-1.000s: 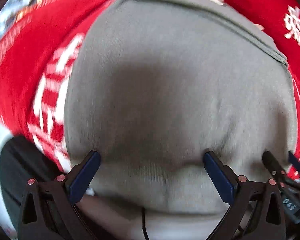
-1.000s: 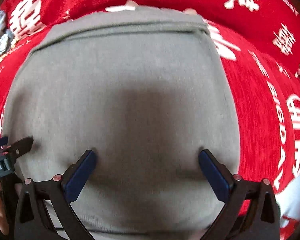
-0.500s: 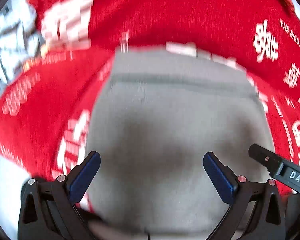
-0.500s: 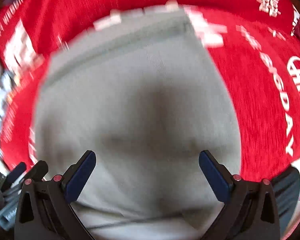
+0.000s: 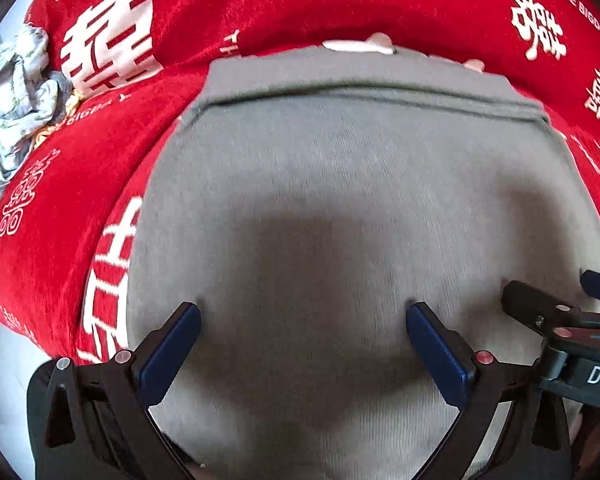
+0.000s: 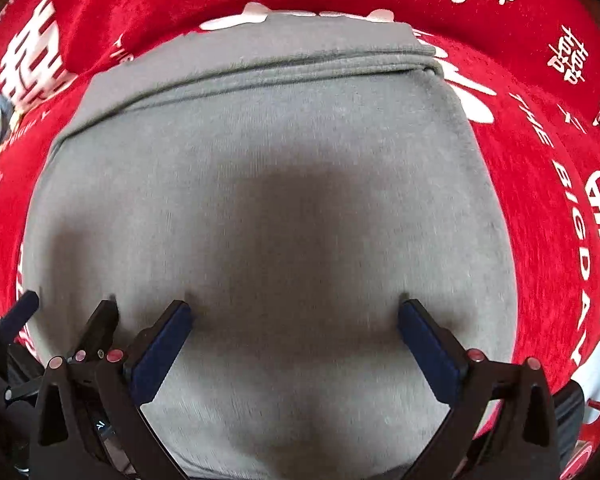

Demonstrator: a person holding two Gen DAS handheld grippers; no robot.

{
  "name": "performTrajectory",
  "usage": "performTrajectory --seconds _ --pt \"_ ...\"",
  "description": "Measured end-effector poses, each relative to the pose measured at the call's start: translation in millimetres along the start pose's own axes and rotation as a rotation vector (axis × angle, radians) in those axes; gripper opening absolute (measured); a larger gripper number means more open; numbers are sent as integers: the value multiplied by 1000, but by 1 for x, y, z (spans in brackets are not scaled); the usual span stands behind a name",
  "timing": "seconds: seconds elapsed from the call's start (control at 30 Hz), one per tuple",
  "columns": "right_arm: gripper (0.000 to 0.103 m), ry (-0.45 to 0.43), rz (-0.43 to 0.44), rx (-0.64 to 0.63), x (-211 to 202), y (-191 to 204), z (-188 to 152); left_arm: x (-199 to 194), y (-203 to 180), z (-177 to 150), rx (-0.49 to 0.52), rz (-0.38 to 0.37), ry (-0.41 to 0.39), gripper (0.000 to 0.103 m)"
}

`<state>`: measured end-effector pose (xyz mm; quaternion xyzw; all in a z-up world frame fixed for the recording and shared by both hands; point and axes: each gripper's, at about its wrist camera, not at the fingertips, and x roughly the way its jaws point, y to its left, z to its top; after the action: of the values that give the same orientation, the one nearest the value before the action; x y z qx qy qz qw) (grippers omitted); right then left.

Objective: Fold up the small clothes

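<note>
We hold both grippers over a folded grey garment (image 5: 340, 184) lying flat on a red cloth (image 5: 80, 216) printed with white characters and English lettering. The left gripper (image 5: 303, 312) has its blue-padded fingers (image 5: 172, 348) spread wide apart, gripping nothing, tips hovering at or just above the fabric; whether they touch it we cannot tell. The right gripper (image 6: 294, 310) is likewise spread wide and holds nothing, poised over the near half of the same garment (image 6: 268, 184).

Our left wrist view alone shows a crumpled pale floral cloth (image 5: 16, 92) heaped at the far left edge of the red cloth, well apart from the garment; in the right wrist view only a sliver of it appears at the left margin. That left view also catches the right gripper's black finger (image 5: 540, 308) entering from the right, just beside our own. The right wrist view shows, in turn, the left gripper's fingers (image 6: 100, 320) close at its left, and a folded band along the garment's far edge. We see no containers in either view.
</note>
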<state>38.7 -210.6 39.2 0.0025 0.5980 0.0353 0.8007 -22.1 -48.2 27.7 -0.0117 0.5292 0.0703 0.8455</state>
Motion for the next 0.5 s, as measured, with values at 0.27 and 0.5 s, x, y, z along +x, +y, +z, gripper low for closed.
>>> performTrajectory --seconds 0.27,0.5 --pt "103 36 -59 -236 3 -2 -40 14 16 0 -102 -104 149 103" --pt "103 -151 -94 -363 -35 33 -54 -22 42 -2 -233 -83 -51 103"
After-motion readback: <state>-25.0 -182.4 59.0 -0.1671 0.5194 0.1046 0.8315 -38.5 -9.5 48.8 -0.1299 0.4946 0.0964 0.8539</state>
